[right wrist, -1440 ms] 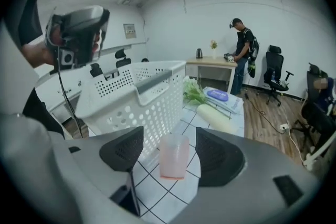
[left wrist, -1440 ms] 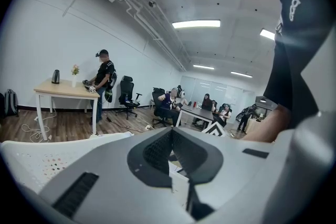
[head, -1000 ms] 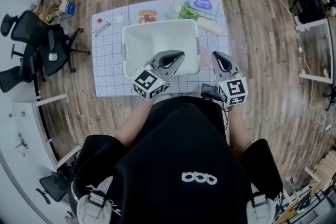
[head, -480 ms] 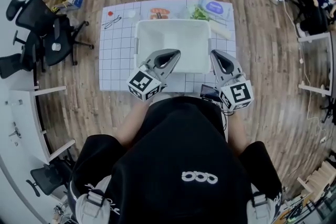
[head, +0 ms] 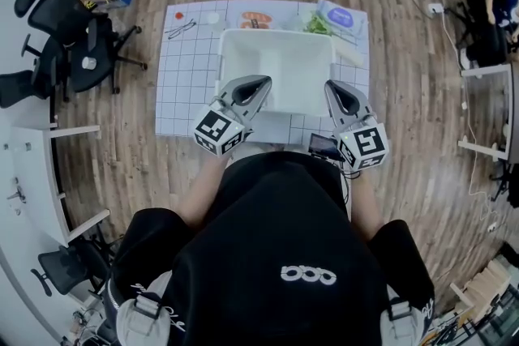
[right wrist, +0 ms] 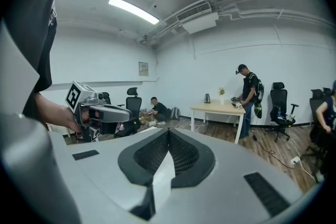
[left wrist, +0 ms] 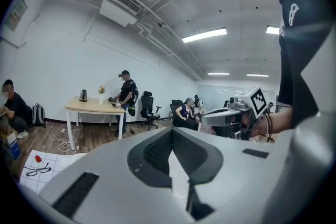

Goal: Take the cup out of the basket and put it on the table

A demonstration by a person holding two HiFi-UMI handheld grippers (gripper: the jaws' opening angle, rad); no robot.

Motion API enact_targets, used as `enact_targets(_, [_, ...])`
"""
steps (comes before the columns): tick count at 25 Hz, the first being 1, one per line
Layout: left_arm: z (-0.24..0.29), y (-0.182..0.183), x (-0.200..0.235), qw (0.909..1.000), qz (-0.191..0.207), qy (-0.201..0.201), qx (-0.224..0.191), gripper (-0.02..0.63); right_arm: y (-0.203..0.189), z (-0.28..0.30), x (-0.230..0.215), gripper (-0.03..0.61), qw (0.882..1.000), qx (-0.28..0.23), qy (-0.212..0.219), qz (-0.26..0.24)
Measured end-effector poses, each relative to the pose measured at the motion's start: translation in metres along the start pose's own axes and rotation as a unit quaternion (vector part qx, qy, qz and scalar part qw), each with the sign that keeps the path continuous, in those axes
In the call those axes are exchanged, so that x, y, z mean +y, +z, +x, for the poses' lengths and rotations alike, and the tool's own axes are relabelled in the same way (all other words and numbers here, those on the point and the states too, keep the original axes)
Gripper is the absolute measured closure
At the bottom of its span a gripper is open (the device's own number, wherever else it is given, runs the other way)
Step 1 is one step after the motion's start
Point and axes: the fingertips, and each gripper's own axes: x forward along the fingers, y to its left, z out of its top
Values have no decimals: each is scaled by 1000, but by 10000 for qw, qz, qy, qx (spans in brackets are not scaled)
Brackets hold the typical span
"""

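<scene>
At the far left of the gridded tabletop (head: 174, 93) lies a pair of glasses (head: 180, 30), well clear of the work. Next comes your left gripper (head: 258, 83), hovering over the near left corner of the white basket (head: 276, 32). Its own view shows the jaws pressed together with nothing between them. The basket stands in the middle of the tabletop. From the head view its inside reads as plain white, and I cannot make out the cup in it. It may be pale against the white, or lie under one of the grippers, and both gripper views look out across the room rather than down. Your right gripper (head: 332, 87) hangs at the near right corner of the basket, jaws likewise closed tight and empty. Beyond it, at the far right, a blue-printed packet (head: 339, 10) lies just behind the basket. As for the cup, expect it to be light and stiff with a smooth wall that could slide in the jaws. You will need to spread one pair first. Then put one jaw inside the rim and one outside, or span the body low down, squeeze gently and lift straight up over the basket wall.
</scene>
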Motion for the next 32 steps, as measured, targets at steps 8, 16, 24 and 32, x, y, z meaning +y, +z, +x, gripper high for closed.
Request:
enact_targets(8, [-6, 1, 9, 9996, -222, 132, -118, 606, -19, 21, -5, 555, 9991, 361, 201, -20])
enact_targets(16, [-17, 2, 25, 9984, -312, 452, -154, 606, -54, 79, 18, 554, 9822, 1263, 1390, 112])
enact_targets(24, [-40, -11, 48, 9960, -445, 761, -144, 606, -144, 151, 60, 551, 9308, 2687, 2470, 183])
enact_targets(32, [-58, -19, 61, 9932, -584, 1001, -130, 605, -230, 178, 89, 546, 8563, 4062, 3071, 860])
